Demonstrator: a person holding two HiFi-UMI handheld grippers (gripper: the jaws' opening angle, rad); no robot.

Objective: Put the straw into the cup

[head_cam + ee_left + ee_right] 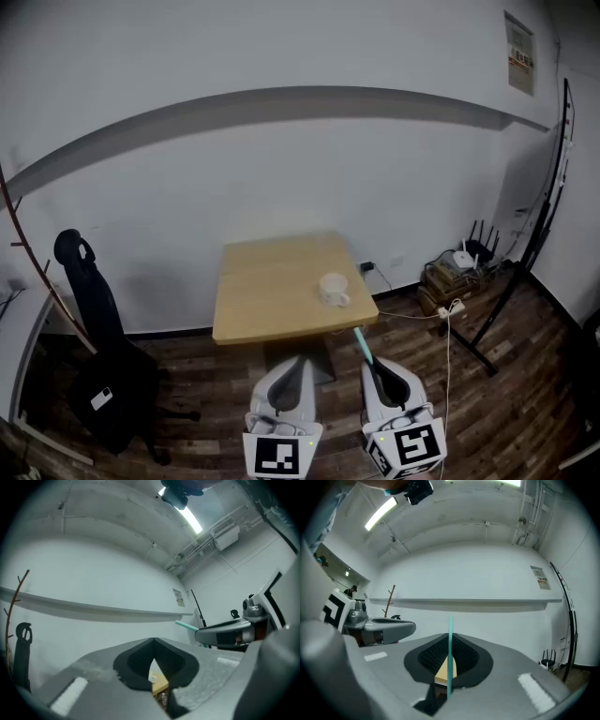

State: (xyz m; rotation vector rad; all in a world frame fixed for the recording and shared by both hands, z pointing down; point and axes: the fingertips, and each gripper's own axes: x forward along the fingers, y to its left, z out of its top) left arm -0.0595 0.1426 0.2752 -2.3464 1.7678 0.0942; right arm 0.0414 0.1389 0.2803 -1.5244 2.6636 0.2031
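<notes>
A white cup (pixel 333 288) with a handle stands near the right front edge of the small wooden table (pixel 272 281). My right gripper (pixel 376 365) hangs below the table's front right corner, shut on a teal straw (pixel 362 343) that points up and forward toward the cup. In the right gripper view the straw (pixel 450 653) stands upright between the closed jaws of the right gripper (pixel 449 636). My left gripper (pixel 303 360) is level with it to the left, shut with nothing in it. The left gripper view shows the left gripper (pixel 153 640) with its tips together.
A black chair (pixel 108 370) with a bag stands left of the table, beside a bare branch rack (pixel 33 258). On the wooden floor to the right are a router (pixel 464 257), cables and a black stand (pixel 520 262). A white wall is behind the table.
</notes>
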